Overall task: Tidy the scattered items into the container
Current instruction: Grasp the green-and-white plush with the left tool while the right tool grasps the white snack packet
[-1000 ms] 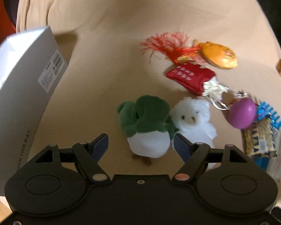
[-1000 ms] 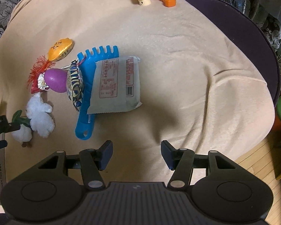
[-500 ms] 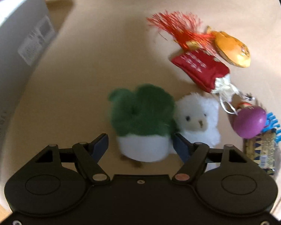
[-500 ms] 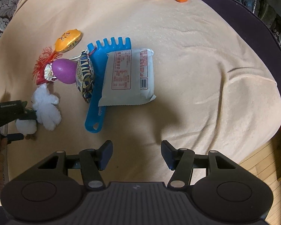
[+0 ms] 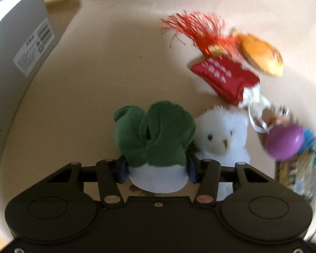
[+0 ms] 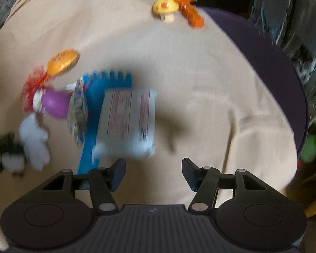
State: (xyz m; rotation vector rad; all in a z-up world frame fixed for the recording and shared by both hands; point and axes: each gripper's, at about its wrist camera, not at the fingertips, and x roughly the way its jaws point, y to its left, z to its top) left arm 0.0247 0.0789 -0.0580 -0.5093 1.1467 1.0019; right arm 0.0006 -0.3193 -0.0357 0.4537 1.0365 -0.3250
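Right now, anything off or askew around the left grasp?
Nothing damaged or spilled. The left gripper has just closed its jaws on the green-and-white plush; the white bear plush sits tight against its right side, behind the jaw, so it may get nudged. The remaining toys are only scattered clutter.

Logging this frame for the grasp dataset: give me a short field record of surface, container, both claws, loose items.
surface: beige cloth
container: grey box, at left
left claw: jaws just closing, shut on green-and-white plush
right claw: open, nothing between the jaws
beside plush: white bear
other loose items: purple egg, white packet, blue rake
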